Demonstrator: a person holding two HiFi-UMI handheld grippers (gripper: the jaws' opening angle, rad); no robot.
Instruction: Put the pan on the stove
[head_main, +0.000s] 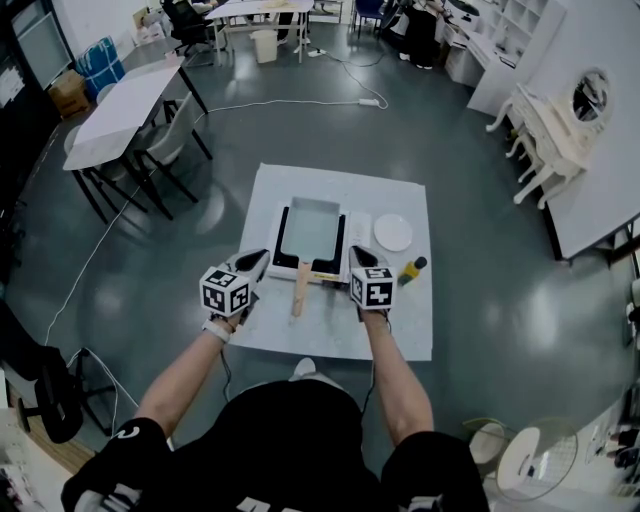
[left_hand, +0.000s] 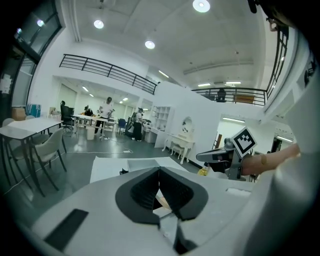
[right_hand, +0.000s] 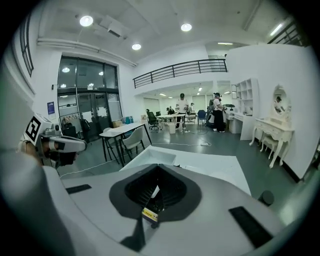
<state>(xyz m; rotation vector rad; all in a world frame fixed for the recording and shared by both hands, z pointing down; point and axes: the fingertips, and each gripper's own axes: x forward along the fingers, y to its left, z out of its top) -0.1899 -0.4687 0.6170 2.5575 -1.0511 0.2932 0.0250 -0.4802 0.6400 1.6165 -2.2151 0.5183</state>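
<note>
Placement is judged complete: the rectangular pan is seated on the stove, at the middle of the mat. The left gripper and right gripper are pressed together, empty.

Light is bright and even, coming from round ceiling lamps at the top of both gripper views. In the head view the glossy floor shows soft glare patches right of centre. Shadows are faint. Both gripper views bow strongly like a fisheye, with black vignetted corners and a soft near foreground.
</note>
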